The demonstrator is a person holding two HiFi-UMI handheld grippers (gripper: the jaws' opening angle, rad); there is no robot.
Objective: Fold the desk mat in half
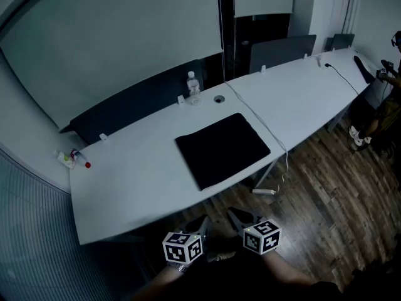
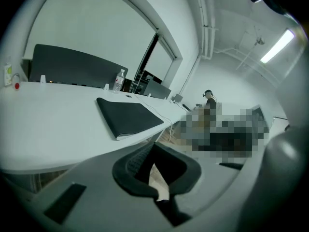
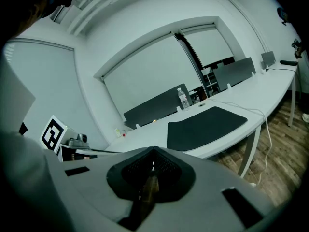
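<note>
Since the left claw (image 1: 198, 226) and right claw (image 1: 240, 217) hover short of the bench (image 1: 125, 168) low in the head view, the desk mat (image 1: 222, 149) lies free mid-frame. Left gripper view shows its claw (image 2: 153, 151) clenched empty, mat upper left; right gripper view likewise (image 3: 153, 153), mat right of centre.

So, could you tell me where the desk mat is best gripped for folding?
Its two near corners, coming from the table's front edge: the desk mat lies flat, and its near side runs along that edge, so jaws can probably slip under.
</note>
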